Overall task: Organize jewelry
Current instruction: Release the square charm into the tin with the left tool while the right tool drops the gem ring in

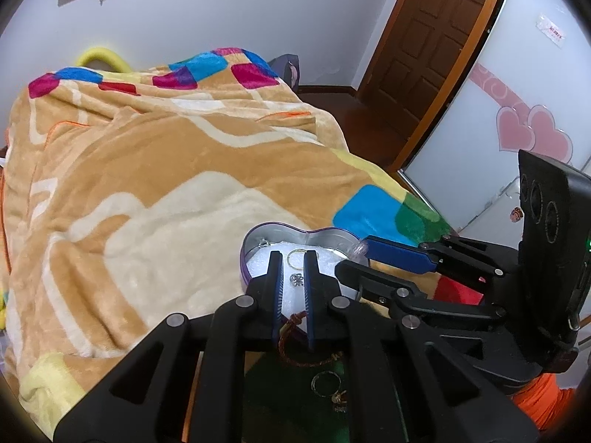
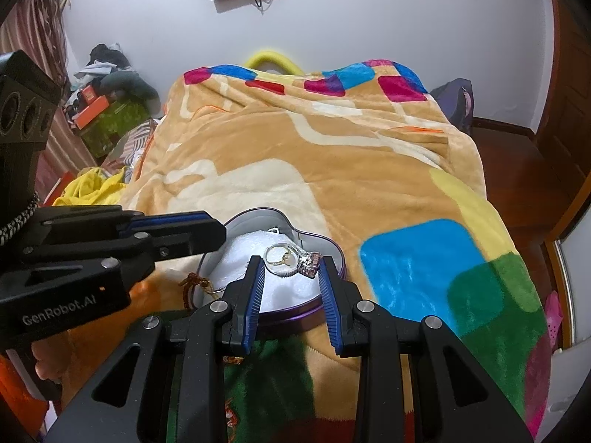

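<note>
You are holding both grippers over a heart-shaped tin [image 2: 334, 254] sitting on a patterned blanket [image 2: 332, 170], its white foam lining [image 2: 291, 288] carrying a gold ring [image 2: 277, 256] and a pink-stoned ring [image 2: 309, 263] just beyond your right gripper [image 2: 291, 263] fingertips, which are standing spread and holding nothing. Your left gripper [image 1: 294, 255] is hovering with its fingers slightly parted and empty, a small silver flower piece [image 1: 296, 279] lying on the foam between them and a thin gold hoop [image 1: 295, 258] by their tips. A brown cord bracelet [image 1: 291, 336] is draping over the tin's near rim between those fingers, and another ring [image 1: 325, 384] is lying on the blanket behind them.
</note>
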A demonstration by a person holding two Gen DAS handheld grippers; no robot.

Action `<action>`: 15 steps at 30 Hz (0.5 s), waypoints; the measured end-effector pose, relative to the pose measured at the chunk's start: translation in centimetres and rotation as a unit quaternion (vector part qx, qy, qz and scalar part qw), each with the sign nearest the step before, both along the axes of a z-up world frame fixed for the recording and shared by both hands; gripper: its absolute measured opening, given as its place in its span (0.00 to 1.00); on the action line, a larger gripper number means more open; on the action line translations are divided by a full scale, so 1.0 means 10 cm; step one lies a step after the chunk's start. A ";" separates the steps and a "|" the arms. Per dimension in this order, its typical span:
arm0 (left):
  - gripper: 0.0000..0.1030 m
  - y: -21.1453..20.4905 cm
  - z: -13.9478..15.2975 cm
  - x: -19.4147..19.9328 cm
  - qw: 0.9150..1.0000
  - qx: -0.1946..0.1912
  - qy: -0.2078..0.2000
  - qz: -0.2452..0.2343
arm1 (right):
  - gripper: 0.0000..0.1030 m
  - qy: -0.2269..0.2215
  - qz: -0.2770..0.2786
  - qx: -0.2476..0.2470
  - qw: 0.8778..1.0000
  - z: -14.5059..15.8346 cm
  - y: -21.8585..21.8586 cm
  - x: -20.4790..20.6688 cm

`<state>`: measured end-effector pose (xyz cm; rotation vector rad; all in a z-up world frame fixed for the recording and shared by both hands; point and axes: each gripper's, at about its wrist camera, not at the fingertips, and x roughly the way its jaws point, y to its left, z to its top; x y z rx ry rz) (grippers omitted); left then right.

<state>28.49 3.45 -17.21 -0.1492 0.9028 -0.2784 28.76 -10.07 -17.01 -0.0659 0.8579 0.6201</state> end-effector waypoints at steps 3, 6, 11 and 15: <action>0.09 0.01 0.06 -0.06 1.000 0.004 -0.005 0.004 | 0.27 -0.007 -0.001 0.000 1.000 0.05 -0.02 -0.05; 0.10 0.02 0.13 -0.14 1.000 0.007 -0.009 0.008 | 0.27 -0.016 -0.002 -0.001 1.000 0.13 -0.03 -0.12; 0.12 0.02 0.25 -0.32 0.999 0.023 -0.019 0.014 | 0.27 -0.030 -0.003 0.000 1.000 0.27 -0.08 -0.26; 0.18 0.02 0.30 -0.46 0.999 0.028 -0.022 0.018 | 0.29 -0.039 -0.006 -0.001 0.999 0.34 -0.13 -0.39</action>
